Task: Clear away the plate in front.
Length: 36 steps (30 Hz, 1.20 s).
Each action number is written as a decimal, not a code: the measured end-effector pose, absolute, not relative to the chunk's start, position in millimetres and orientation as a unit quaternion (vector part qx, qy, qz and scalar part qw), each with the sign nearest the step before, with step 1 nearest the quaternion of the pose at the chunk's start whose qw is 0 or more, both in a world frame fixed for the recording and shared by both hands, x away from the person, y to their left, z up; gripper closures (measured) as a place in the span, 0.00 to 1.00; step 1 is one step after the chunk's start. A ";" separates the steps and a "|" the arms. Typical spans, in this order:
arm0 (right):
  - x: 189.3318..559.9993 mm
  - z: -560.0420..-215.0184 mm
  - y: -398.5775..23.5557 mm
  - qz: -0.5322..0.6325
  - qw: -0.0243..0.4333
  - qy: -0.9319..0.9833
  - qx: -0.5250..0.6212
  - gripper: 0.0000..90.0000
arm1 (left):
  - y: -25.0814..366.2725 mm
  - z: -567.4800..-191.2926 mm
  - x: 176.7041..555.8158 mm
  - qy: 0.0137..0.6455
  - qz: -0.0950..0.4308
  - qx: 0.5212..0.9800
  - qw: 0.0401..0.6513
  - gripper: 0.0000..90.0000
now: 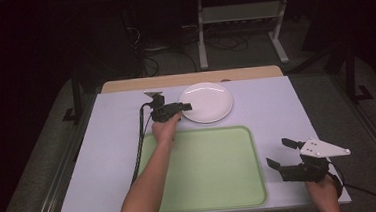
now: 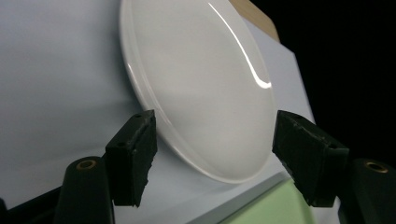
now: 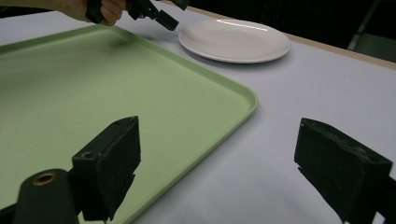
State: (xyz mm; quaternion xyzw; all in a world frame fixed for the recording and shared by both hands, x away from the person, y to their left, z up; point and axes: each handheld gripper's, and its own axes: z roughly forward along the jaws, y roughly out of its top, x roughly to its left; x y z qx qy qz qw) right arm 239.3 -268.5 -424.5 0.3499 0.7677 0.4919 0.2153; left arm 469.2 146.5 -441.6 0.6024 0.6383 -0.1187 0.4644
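High view, left gripper point(image 1: 185, 106) apart at unmarked white plate point(image 1: 207, 102), right gripper point(image 1: 283, 153) apart beside unlabelled green tray point(image 1: 205, 170).

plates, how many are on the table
1. The white plate lies flat at the far middle of the table, just beyond the green tray, with the open left gripper at its near-left rim. None looks hidden.
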 end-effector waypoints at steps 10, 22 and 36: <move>237.4 -423.3 -266.1 0.494 0.214 0.771 0.340 0.15 | 146.4 -446.4 473.8 0.664 -0.111 0.592 0.443 0.35; 237.2 -423.5 -267.8 0.497 0.210 0.770 0.340 0.15 | 135.6 -447.8 485.4 0.677 -0.104 0.598 0.417 0.36; 238.3 -424.1 -266.4 0.492 0.204 0.776 0.338 0.15 | 130.2 -453.7 485.1 0.683 -0.121 0.582 0.425 0.41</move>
